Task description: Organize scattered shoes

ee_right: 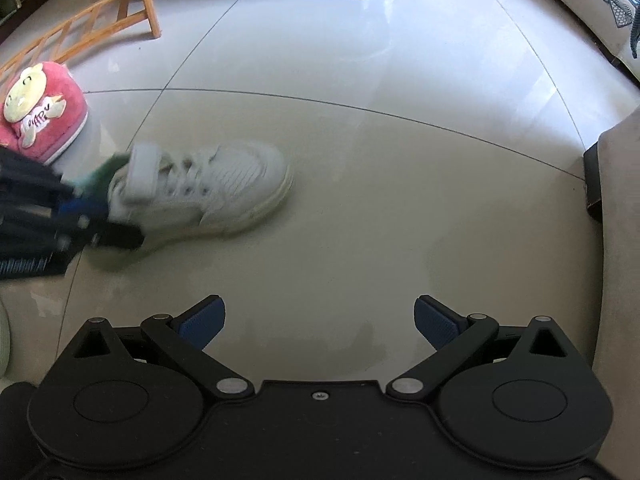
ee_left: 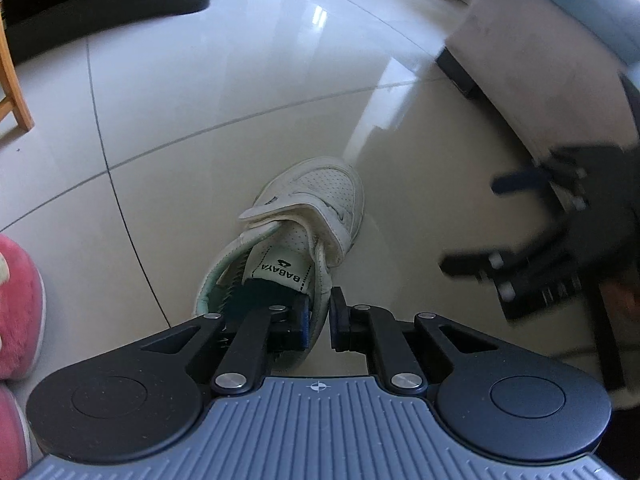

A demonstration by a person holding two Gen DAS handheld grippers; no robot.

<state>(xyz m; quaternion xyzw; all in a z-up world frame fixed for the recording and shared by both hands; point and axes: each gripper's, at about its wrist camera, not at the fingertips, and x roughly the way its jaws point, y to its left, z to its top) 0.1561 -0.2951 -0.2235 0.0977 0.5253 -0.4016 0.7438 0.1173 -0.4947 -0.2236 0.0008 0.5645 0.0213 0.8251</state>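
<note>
White leather collar of the sneaker [ee_left: 308, 216] is pinched in the left gripper [ee_left: 319, 316], jaws narrow on its heel-side wall, one inside the opening. Shoe's long axis runs straight out from those jaws, toe pointing away over the tiled floor [ee_left: 200, 100]. Right gripper [ee_right: 319, 322] hangs off to the side, jaws wide and holding nothing; pink slipper [ee_right: 42, 110] sits beyond the heel.

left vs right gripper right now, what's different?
The left gripper is nearly shut, pinching the white sneaker by its collar, one finger inside; the right gripper is wide open and holds nothing. The left has the sneaker straight ahead; the right has only bare tile floor between its fingers. Both share the same black linkage and blue pads.
</note>
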